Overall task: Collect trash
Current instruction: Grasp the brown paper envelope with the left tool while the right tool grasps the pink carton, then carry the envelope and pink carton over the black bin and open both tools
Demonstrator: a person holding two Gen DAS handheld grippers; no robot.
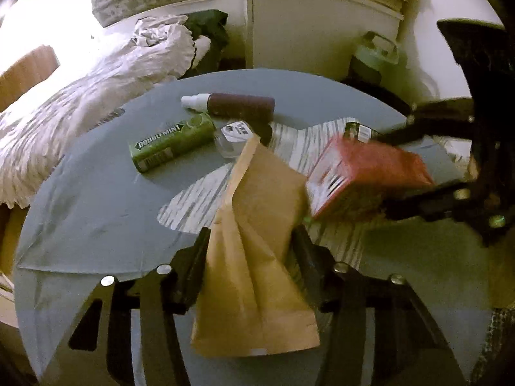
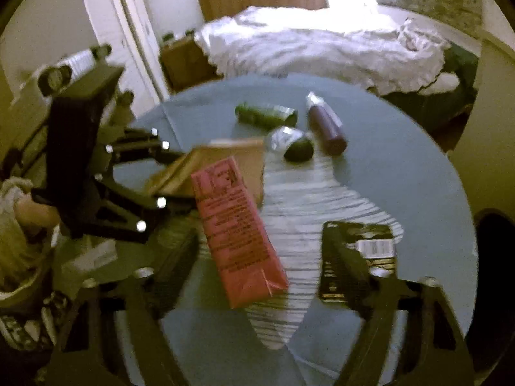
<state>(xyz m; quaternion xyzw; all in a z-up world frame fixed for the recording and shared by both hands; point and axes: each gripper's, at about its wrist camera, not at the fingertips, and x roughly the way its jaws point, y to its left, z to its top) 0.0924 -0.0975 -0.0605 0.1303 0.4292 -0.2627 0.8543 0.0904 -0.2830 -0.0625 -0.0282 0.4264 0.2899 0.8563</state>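
My left gripper (image 1: 251, 234) is shut on a brown paper bag (image 1: 257, 283), which stands crumpled between its fingers over the round grey table (image 1: 96, 209). To the right, my right gripper (image 1: 381, 170) holds a red box (image 1: 363, 177) just beside the bag. In the right wrist view the red box (image 2: 238, 231) lies tilted between that gripper's (image 2: 262, 231) fingers, above the bag (image 2: 231, 157). A green Doublemint canister (image 1: 173, 144), a maroon bottle (image 1: 235, 106), a small clear bottle (image 1: 231, 138) and a black package (image 2: 357, 257) lie on the table.
A bed with a rumpled white duvet (image 1: 80, 96) borders the table's far left side. A white cabinet (image 1: 315, 32) and a green container (image 1: 376, 54) stand behind the table. A hand (image 2: 32, 212) grips the left gripper's handle.
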